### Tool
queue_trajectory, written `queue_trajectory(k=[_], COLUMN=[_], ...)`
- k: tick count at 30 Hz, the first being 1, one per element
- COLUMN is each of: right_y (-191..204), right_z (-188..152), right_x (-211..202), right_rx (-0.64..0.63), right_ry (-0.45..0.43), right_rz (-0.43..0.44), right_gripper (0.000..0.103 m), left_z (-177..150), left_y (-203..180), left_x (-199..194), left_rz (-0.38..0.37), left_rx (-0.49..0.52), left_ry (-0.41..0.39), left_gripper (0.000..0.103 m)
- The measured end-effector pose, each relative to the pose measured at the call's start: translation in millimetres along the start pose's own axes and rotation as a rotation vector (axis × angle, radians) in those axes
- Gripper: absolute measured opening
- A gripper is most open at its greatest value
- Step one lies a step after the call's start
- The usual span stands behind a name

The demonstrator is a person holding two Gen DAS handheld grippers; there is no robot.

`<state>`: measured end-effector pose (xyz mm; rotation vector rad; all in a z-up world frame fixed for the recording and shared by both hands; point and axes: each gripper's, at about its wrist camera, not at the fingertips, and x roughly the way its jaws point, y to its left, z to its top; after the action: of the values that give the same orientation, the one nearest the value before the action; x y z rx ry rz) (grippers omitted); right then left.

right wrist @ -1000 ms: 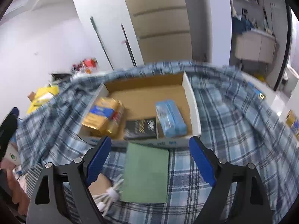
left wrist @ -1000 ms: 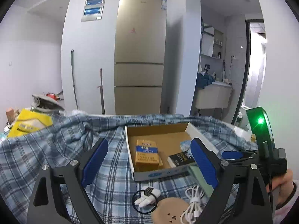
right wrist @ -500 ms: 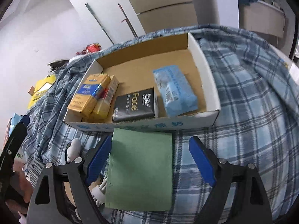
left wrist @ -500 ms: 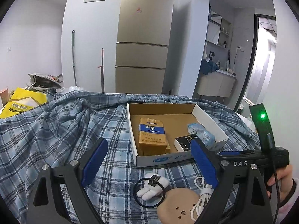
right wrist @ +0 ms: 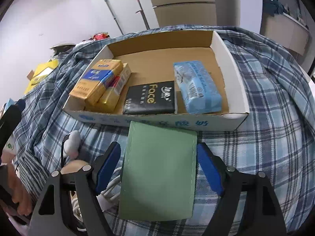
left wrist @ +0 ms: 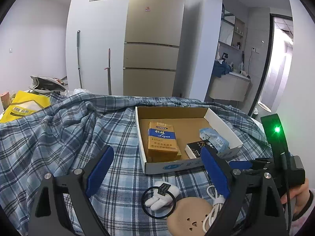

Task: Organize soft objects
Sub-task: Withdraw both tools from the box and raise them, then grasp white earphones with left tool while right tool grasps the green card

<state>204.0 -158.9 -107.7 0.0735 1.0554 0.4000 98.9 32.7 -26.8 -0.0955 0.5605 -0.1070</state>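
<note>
A shallow cardboard box (right wrist: 228, 45) lies on a blue plaid cloth (right wrist: 275, 137). In it are yellow tissue packs (right wrist: 96, 82), a black "Face" pack (right wrist: 150, 98) and a light blue tissue pack (right wrist: 196, 86). A green flat pouch (right wrist: 159, 171) lies in front of the box, between the open fingers of my right gripper (right wrist: 158, 167), which are low around it. My left gripper (left wrist: 157, 167) is open and empty above a black hair tie with a white plush charm (left wrist: 159, 198), a tan round pad (left wrist: 189, 214) and a white cable (left wrist: 213, 206). The box also shows in the left wrist view (left wrist: 220, 122).
A yellow bag (left wrist: 21, 106) lies at the cloth's far left edge. A tall fridge (left wrist: 153, 39) and two leaning poles (left wrist: 78, 59) stand behind the table. A doorway (left wrist: 275, 68) opens at the right.
My right gripper has moved forward and down, so the green pouch now lies between its fingers. My left gripper has shifted slightly, with the box a bit higher in view.
</note>
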Motion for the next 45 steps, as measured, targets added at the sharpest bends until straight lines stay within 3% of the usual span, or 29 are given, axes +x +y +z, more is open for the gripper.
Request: queue_trajectory(k=[1, 5, 7, 11, 15, 18, 28, 37, 40, 44, 45], right_y=[0, -9, -11, -8, -2, 6, 14, 14, 15, 14, 14], right_z=[0, -1, -1, -1, 1, 0, -5, -8, -9, -10, -11], right_x=[0, -6, -15, -32, -47, -59, -56, -43, -40, -37, -36], right_rx=[0.000, 0.042, 0.047, 0.026, 0.006, -0.028, -0.072, -0.088, -0.097, -0.089, -0.088], right_ry=[-0.003, -0.025, -0.051, -0.086, -0.120, -0.158, -0.144, -0.097, -0.090, -0.079, -0.073], right_rz=[-0.009, 0.016, 0.019, 0.010, 0.029, 0.014, 0.027, 0.015, 0.005, -0.005, -0.004], right_gripper=[0.070, 0.068, 0.068, 0.068, 0.068, 0.068, 0.068, 0.068, 0.068, 0.068, 0.068], left_z=[0, 0, 1, -1, -5, -6, -15, -18, -24, -23, -24], left_y=[-1, -3, -1, 8, 17, 15, 7, -3, -7, -5, -5], left_x=[0, -3, -3, 1, 6, 18, 55, 71, 72, 70, 71], left_rz=[-0.001, -0.003, 0.020, -0.017, -0.037, -0.092, -0.173, -0.200, -0.218, -0.218, -0.223], left_rx=[0.005, 0.026, 0.038, 0.069, 0.048, 0.066, 0.195, 0.256, 0.282, 0.270, 0.267], left_ry=[0.001, 0.003, 0.045, 0.138, 0.173, 0.234, 0.397, 0.474, 0.487, 0.473, 0.477], left_gripper=[0.092, 0.092, 0.092, 0.092, 0.092, 0.091, 0.059, 0.057, 0.050, 0.049, 0.043])
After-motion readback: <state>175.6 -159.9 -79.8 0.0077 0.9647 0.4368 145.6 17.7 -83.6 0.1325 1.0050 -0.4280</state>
